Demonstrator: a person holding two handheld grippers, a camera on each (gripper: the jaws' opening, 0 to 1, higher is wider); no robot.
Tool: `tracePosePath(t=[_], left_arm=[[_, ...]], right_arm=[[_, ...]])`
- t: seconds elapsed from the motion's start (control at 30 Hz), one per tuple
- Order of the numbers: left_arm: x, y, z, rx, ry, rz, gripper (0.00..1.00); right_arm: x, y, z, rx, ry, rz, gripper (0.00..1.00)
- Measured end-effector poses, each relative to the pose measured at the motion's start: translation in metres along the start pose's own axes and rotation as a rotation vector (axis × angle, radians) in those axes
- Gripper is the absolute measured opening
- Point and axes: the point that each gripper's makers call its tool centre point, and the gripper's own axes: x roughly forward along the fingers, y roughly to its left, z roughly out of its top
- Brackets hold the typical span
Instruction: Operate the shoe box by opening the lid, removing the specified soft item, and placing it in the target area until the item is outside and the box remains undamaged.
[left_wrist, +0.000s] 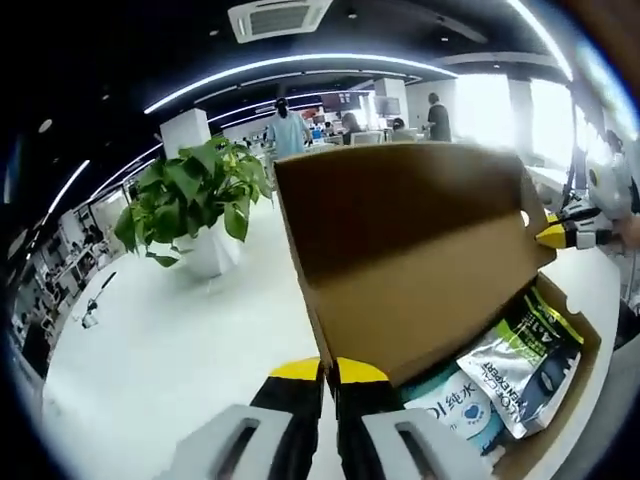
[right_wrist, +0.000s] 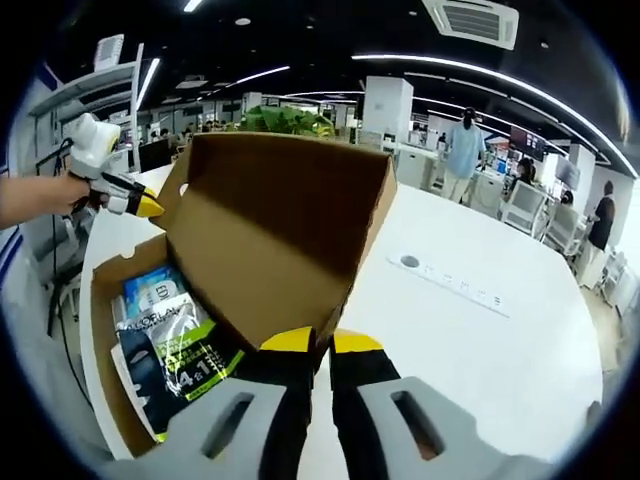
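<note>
Cardboard shoe box (left_wrist: 420, 250) lid raised; pouches inside read "4.1" (right_wrist: 190, 375), "纯水" (left_wrist: 455, 400)

The raised lid (left_wrist: 415, 250) of the shoe box (right_wrist: 120, 400) hides the far part of the table (left_wrist: 170, 340) and most of the box's inside in the left gripper view. There the packets (left_wrist: 510, 365) show only in part, their upper ends under the lid and one cut by the box wall. In the right gripper view the blue packet (right_wrist: 155, 290) is half covered by the dark one (right_wrist: 185, 365), and the print on both is too small to read in full. People (right_wrist: 463, 150) at the back of the room are too small and blurred to tell apart. The plant (right_wrist: 285, 120) is mostly behind the lid.
</note>
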Motion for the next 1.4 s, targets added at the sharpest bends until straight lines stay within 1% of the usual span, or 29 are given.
tracePosePath(t=[0.33, 0.87, 0.97, 1.07, 1.4], left_arm=[[0.007, 0.001, 0.002, -0.009, 0.000, -0.001, 0.02], [0.022, 0.004, 0.004, -0.006, 0.007, -0.004, 0.03], [0.026, 0.005, 0.004, -0.005, 0.011, -0.006, 0.03], [0.030, 0.006, 0.004, -0.002, 0.017, -0.007, 0.04], [0.039, 0.005, 0.002, -0.002, 0.041, -0.007, 0.04]], right_arm=[[0.005, -0.003, -0.001, 0.030, 0.012, 0.004, 0.04], [0.021, -0.010, -0.005, -0.016, 0.027, 0.007, 0.09], [0.024, -0.010, -0.007, -0.037, 0.032, 0.010, 0.10], [0.026, -0.012, -0.008, -0.033, 0.034, 0.011, 0.10], [0.034, -0.019, -0.014, 0.024, 0.054, 0.011, 0.12]])
